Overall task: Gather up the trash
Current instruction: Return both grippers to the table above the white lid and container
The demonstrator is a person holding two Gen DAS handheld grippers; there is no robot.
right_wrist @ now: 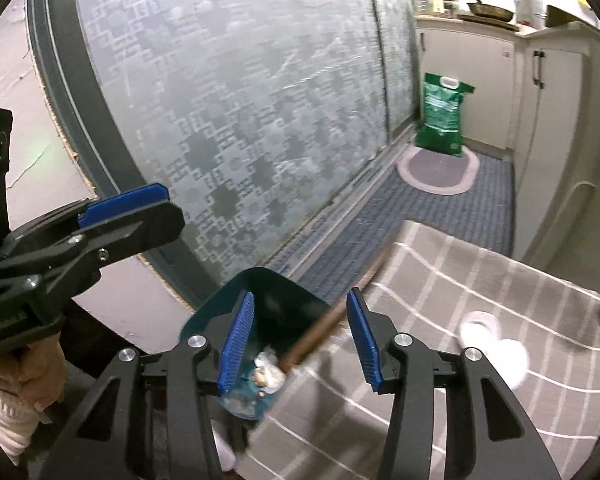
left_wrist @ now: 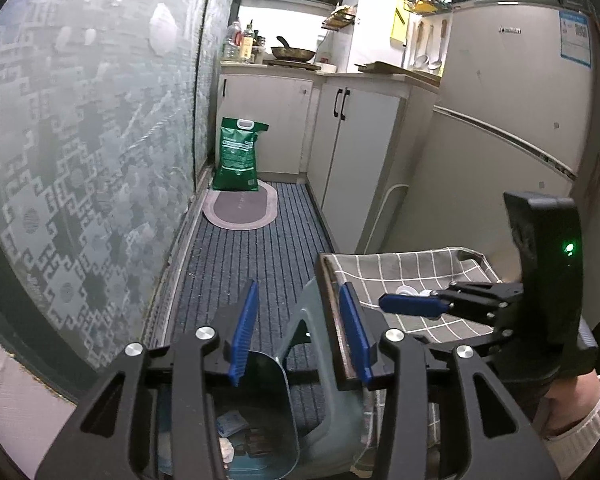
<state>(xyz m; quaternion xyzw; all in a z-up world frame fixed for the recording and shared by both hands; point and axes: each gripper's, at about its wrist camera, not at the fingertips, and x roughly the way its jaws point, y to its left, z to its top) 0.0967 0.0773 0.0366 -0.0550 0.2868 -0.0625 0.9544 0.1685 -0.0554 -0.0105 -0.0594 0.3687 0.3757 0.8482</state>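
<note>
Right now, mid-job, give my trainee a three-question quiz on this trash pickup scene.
1. True or false: both grippers, left and right, are open and empty.
2. What white trash lies on the checked tablecloth? A) crumpled tissue B) a bottle C) a banana peel
3. Fill in: the teal bin stands on the floor beside the table's ____ edge, as the right wrist view shows it.

Key: 1 true; 2 A; 3 left
</note>
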